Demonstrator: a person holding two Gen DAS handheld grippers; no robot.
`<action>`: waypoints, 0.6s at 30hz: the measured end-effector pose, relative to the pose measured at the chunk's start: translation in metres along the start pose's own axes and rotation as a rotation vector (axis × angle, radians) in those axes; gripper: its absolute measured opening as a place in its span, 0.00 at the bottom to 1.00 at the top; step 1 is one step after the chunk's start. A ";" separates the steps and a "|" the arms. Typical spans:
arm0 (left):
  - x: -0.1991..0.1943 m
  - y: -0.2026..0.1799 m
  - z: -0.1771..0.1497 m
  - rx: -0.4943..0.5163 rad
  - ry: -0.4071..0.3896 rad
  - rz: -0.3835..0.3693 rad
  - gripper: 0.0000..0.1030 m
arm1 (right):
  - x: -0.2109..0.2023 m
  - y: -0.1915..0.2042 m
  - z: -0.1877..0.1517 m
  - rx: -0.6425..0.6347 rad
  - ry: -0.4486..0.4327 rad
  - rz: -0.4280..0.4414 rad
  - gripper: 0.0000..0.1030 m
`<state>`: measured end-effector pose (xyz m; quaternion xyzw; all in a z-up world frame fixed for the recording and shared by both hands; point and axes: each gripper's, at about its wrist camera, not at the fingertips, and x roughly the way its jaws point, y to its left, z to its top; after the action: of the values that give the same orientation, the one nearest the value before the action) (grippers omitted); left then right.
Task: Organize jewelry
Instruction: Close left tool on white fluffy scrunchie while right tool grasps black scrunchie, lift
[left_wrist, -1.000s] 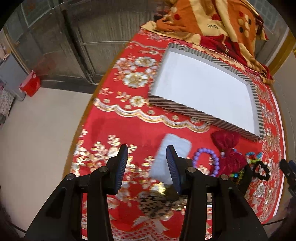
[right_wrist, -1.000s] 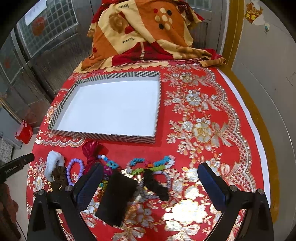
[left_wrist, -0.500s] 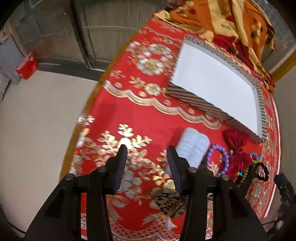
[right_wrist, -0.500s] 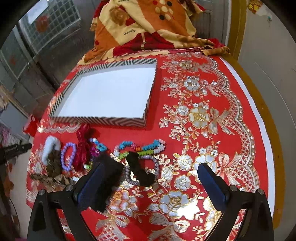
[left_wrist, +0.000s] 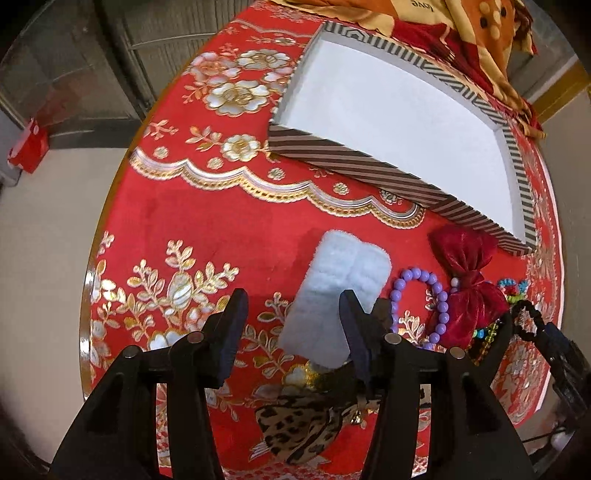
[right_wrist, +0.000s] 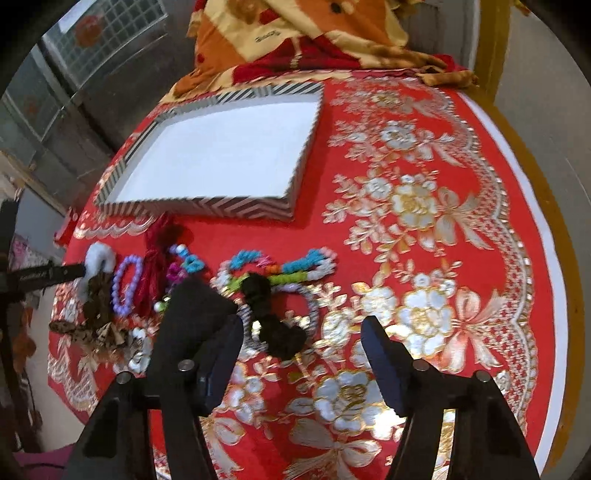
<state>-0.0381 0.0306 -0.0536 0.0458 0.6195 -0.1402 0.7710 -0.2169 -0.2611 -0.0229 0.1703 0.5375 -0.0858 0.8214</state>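
Jewelry and hair pieces lie in a loose row along the near edge of the round tabletop, which is covered by a red cloth (left_wrist: 207, 218) with gold flowers.

From the left wrist view, the left gripper (left_wrist: 291, 325) hangs with its jaws apart and nothing between them, low over a white fluffy scrunchie (left_wrist: 340, 291); the right-hand fingertip overlaps the scrunchie's near part, and contact cannot be judged. Just beside the scrunchie lies a purple bead bracelet (left_wrist: 424, 295), then a dark red velvet bow (left_wrist: 469, 288). A leopard-print bow (left_wrist: 299, 432) sits nearest the table's edge, under the gripper. A striped tray (left_wrist: 354, 162) with a white floor stands further in, apart from the row.

From the right wrist view, the right gripper (right_wrist: 303, 354) is spread wide and holds nothing, above a black scrunchie (right_wrist: 273, 317) that lies across a striped ring. Behind it are multicoloured bead bracelets (right_wrist: 288, 266). The purple bracelet (right_wrist: 127, 284), red bow (right_wrist: 155, 254) and white scrunchie (right_wrist: 98, 258) lie toward the left edge, where the other gripper's tip reaches in. The tray (right_wrist: 199, 208) sits toward the far edge, in front of an orange blanket (right_wrist: 295, 37).
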 end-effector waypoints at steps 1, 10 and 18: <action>0.001 -0.003 0.002 0.012 -0.005 0.008 0.49 | -0.002 0.002 0.000 -0.008 -0.005 0.013 0.63; 0.010 -0.007 0.008 0.047 -0.042 -0.040 0.10 | 0.010 0.012 0.003 -0.048 0.028 0.082 0.09; -0.019 -0.009 0.013 0.089 -0.100 -0.070 0.03 | -0.028 0.012 0.020 -0.028 -0.056 0.163 0.06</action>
<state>-0.0325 0.0217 -0.0311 0.0515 0.5744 -0.1965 0.7930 -0.2073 -0.2589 0.0121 0.1993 0.4999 -0.0158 0.8427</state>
